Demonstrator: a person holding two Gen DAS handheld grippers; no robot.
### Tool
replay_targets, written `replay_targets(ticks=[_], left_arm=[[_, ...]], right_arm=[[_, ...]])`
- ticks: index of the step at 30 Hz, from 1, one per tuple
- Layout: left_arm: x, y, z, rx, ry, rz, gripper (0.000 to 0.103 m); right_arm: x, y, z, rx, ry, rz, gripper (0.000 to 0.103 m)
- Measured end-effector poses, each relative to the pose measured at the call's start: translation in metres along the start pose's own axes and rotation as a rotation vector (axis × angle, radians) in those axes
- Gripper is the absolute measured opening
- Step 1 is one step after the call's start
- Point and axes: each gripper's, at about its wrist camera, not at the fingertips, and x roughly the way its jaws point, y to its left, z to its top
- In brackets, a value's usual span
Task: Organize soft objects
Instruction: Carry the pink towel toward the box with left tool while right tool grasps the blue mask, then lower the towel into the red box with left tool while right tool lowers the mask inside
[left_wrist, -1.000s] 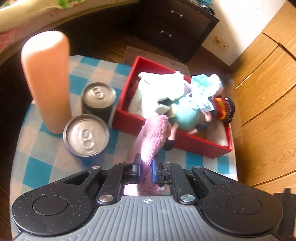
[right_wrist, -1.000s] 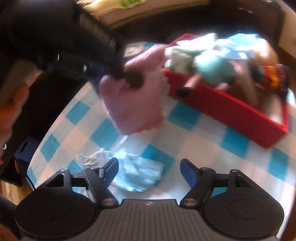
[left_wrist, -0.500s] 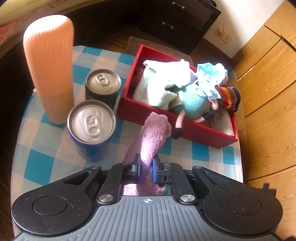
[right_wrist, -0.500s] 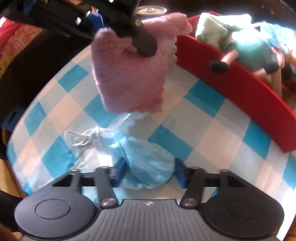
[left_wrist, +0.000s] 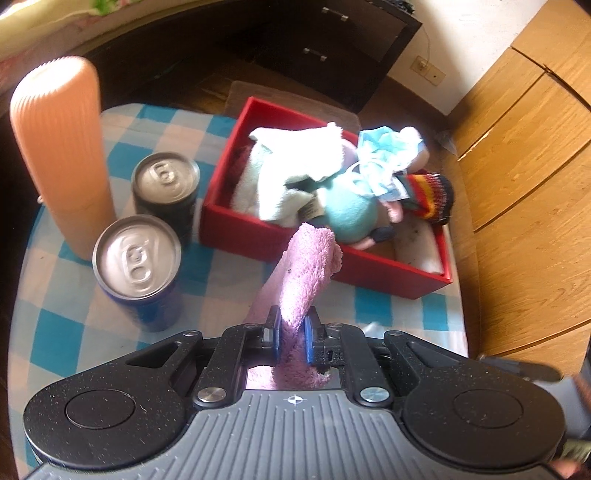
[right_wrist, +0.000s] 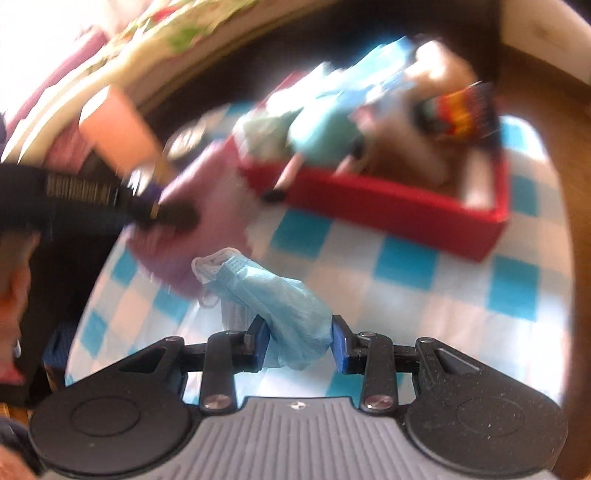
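Note:
My left gripper (left_wrist: 291, 338) is shut on a pink fluffy cloth (left_wrist: 303, 269) and holds it above the checked tablecloth, just in front of the red box (left_wrist: 258, 229). The box holds a white towel (left_wrist: 288, 173), a teal plush doll (left_wrist: 351, 214), a blue face mask (left_wrist: 384, 155) and a striped knit piece (left_wrist: 428, 195). My right gripper (right_wrist: 299, 341) is shut on a second blue face mask (right_wrist: 280, 299) and holds it off the table. The right wrist view is blurred and shows the left gripper (right_wrist: 159, 214) with the pink cloth (right_wrist: 207, 221) left of the red box (right_wrist: 388, 210).
Two drink cans (left_wrist: 136, 258) (left_wrist: 166, 184) and a tall orange ribbed tube (left_wrist: 59, 147) stand left of the box. A wooden cabinet (left_wrist: 524, 147) is at the right and a dark drawer unit (left_wrist: 332, 44) stands behind the table.
My right gripper closed on the blue mask and lifted it off the table. My left gripper kept the pink cloth and pulled back slightly from the box.

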Motion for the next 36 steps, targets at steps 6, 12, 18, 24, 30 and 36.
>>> replay_targets(ticks=[6,12,18,24,30,36], left_arm=[[-0.002,-0.019,0.001,0.032,-0.007,-0.015,0.009],[-0.008,-0.027,0.003,0.045,-0.026,-0.026,0.009],[-0.018,-0.035,0.011,0.043,-0.06,-0.051,0.01],[-0.032,-0.047,0.025,0.057,-0.117,-0.07,0.01],[-0.036,-0.059,0.041,0.071,-0.151,-0.081,0.01],[-0.037,-0.072,0.06,0.111,-0.175,-0.063,0.011]], right_arm=[[-0.022,-0.007,0.013,0.042,-0.078,-0.041,0.013],[-0.041,-0.016,0.019,0.055,-0.131,-0.072,0.013],[-0.059,-0.022,0.029,0.087,-0.206,-0.085,0.013],[-0.073,-0.022,0.041,0.104,-0.265,-0.082,0.013],[-0.082,-0.024,0.054,0.111,-0.3,-0.086,0.013],[-0.086,-0.03,0.072,0.119,-0.331,-0.091,0.013]])
